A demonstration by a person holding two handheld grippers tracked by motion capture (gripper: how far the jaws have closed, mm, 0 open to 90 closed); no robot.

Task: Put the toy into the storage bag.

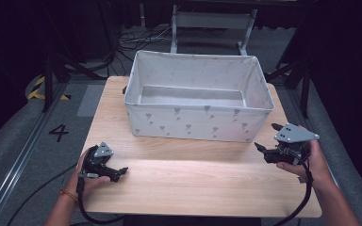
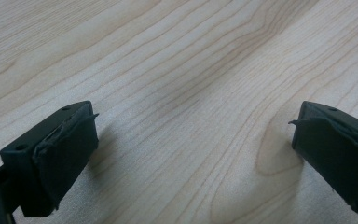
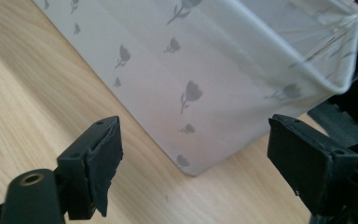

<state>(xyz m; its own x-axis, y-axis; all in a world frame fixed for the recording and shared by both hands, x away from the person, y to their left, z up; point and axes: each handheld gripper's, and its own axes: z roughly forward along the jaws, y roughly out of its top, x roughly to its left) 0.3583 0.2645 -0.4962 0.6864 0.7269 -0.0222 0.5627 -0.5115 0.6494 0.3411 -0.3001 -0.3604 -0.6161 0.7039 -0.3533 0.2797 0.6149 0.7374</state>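
You aim your empty, wide-open right gripper [image 1: 269,137] at the fabric bin [image 1: 195,123] corner, left gripper [image 1: 118,173] open, resting on the table [image 1: 193,183].

- Lab / recording rig, not a home
- Lone wood table [image 1: 202,183] on grey carpet floor [image 1: 23,136], dark all round
- Floor rails [image 1: 16,162], painted "4" [image 1: 58,132], yellow-black hazard tape [image 1: 38,88]
- Loose cables [image 1: 139,40] and metal frame [image 1: 212,21] behind table
- Fabric bin [image 1: 198,96] is the one homely item, set as a prop
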